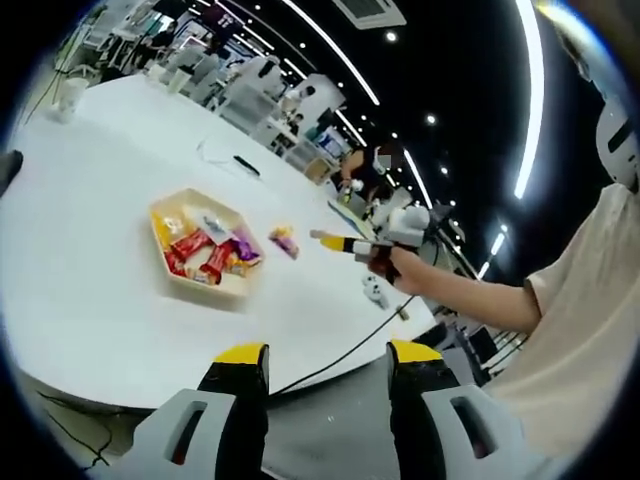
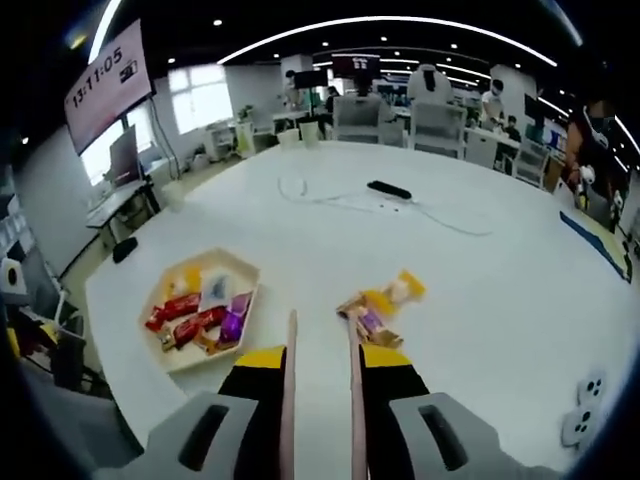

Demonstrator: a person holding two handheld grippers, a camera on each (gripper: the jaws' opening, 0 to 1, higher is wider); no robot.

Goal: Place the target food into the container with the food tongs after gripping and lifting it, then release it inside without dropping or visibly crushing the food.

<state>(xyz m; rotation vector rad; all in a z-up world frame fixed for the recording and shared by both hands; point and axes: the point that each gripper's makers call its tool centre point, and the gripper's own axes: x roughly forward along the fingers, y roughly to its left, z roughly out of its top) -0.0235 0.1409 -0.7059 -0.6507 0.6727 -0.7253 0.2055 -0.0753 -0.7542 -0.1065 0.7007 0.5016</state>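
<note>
Pale wooden tongs [image 2: 320,385] sit clamped in the right gripper [image 2: 320,375], tips apart and aimed at the small yellow-and-purple wrapped snacks [image 2: 378,305] lying on the white tabletop [image 2: 480,280] beside the hexagonal tray [image 2: 168,362], while the left gripper [image 1: 328,358], jaws apart, holds nothing.

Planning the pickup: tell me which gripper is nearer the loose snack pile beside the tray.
Right. The right gripper holds tongs whose tips sit just short of the snack pile. The left gripper hangs off the table's edge, beyond the tray.
</note>
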